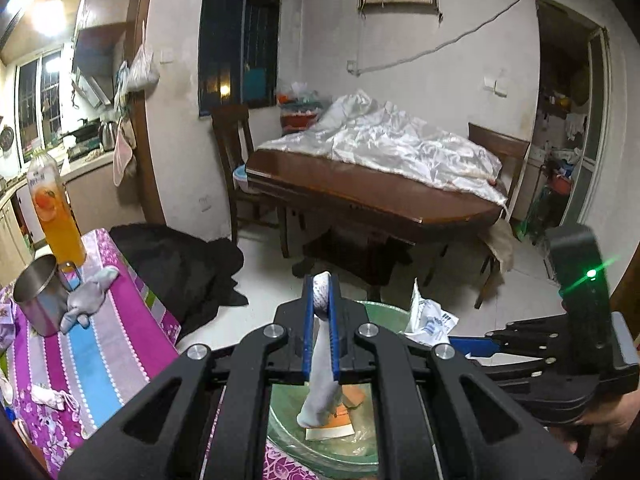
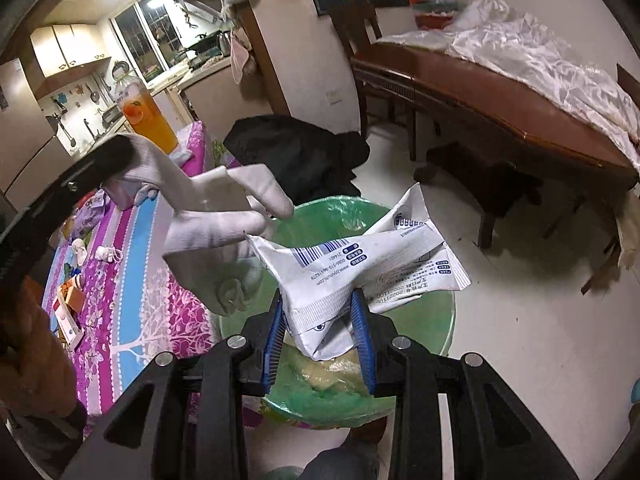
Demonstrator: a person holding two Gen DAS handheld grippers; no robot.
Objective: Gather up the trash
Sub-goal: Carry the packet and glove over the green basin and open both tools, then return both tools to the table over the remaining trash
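My left gripper (image 1: 321,284) is shut on a grey-white glove (image 1: 320,392) that hangs down over a green-lined trash bin (image 1: 384,312). The glove also shows in the right wrist view (image 2: 216,224), dangling from the left gripper above the bin (image 2: 440,344). My right gripper (image 2: 320,300) is shut on a crumpled white wrapper with blue print (image 2: 360,264), held over the bin. The wrapper also shows in the left wrist view (image 1: 430,320). An orange-and-white packet (image 1: 332,424) lies inside the bin.
A table with a pink and blue striped cloth (image 1: 100,344) stands left of the bin, bearing a steel mug (image 1: 36,296), an orange drink bottle (image 1: 52,212), another glove (image 1: 90,292) and small scraps (image 2: 72,308). A black bag (image 1: 180,264) and a wooden table (image 1: 360,196) stand beyond.
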